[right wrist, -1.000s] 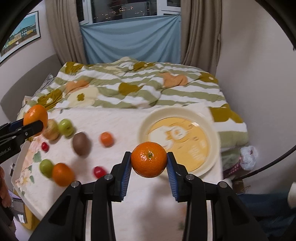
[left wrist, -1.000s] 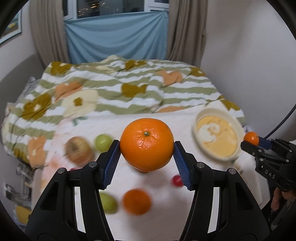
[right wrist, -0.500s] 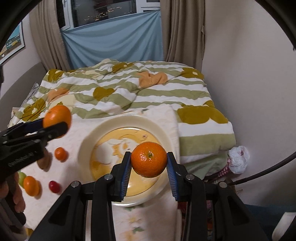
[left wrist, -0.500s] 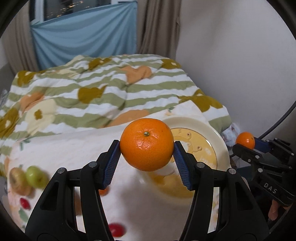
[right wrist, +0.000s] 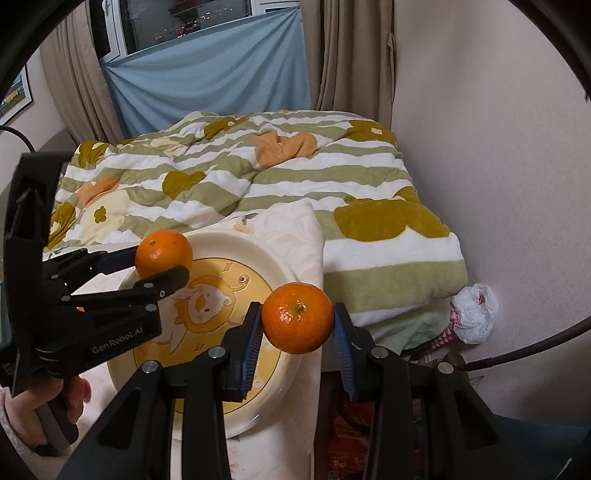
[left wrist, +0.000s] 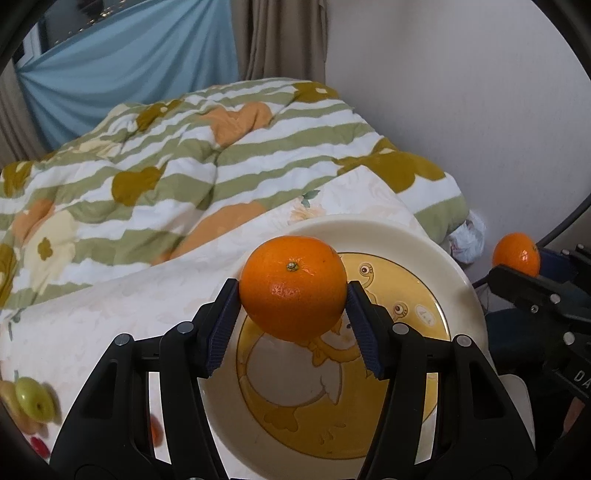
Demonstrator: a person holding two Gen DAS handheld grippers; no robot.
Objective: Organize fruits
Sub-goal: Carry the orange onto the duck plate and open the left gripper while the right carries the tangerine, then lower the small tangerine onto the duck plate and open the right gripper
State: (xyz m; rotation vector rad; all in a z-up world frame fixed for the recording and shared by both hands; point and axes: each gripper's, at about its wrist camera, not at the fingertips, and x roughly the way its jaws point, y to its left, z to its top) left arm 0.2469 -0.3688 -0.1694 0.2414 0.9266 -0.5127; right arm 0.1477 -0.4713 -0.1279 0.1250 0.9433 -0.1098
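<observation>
Both grippers now nearer the 1 plate [left wrist: 461,280], jaws of each clamped on 1 of 2 oranges [left wrist: 293,293].

A striped quilt [right wrist: 236,177] covers the bed below a blue-draped window [right wrist: 207,70] with beige curtains [right wrist: 351,55].

A bedroom in a private home: a bed covered by a green-and-white striped quilt [right wrist: 258,177] with orange and olive heart shapes fills the room, pushed against a plain wall. Beige curtains [right wrist: 347,55] and a blue cloth [right wrist: 210,74] hang over a window [right wrist: 184,18] showing city lights at night. A framed picture [right wrist: 14,96] hangs at left.
</observation>
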